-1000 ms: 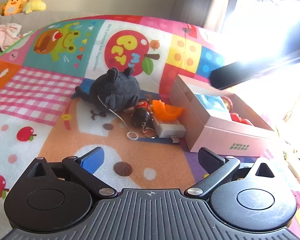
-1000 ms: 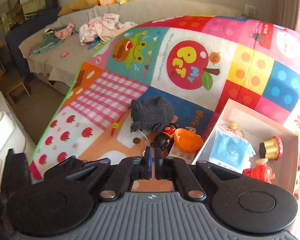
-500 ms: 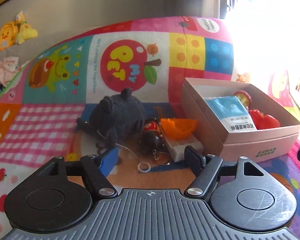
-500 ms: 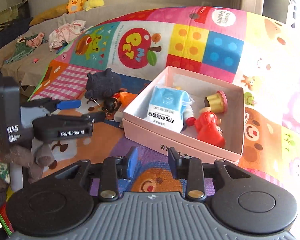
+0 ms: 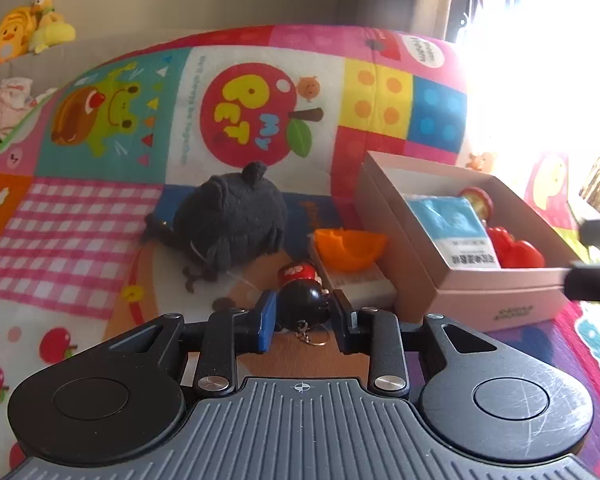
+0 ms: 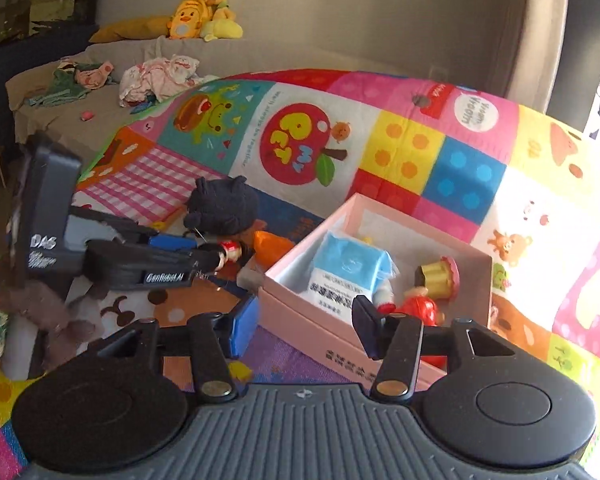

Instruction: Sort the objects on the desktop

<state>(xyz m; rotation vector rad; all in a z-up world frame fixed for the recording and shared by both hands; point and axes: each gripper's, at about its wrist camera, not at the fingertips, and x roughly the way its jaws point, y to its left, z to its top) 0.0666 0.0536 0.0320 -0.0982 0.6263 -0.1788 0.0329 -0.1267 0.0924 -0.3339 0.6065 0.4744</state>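
Gripping now, left gripper [image 5: 303, 316] on black figurine [image 5: 302, 300], earlier agape; right gripper [image 6: 303, 325] opening, empty.

The left gripper [image 5: 303, 316] clamps a black keychain figure [image 5: 302, 300].

I see a bright patchwork play mat [image 5: 260, 92] carrying everything, printed with an apple, a frog and pink checks. Lying on it: a dark grey plush toy [image 5: 232, 216], an orange bowl-shaped piece [image 5: 350, 248] resting on a flat white packet [image 5: 360, 282], and an open pink box [image 6: 300, 320] just beside them. Whether the black-headed keychain figure [image 5: 302, 300] touches the mat, I cannot tell.
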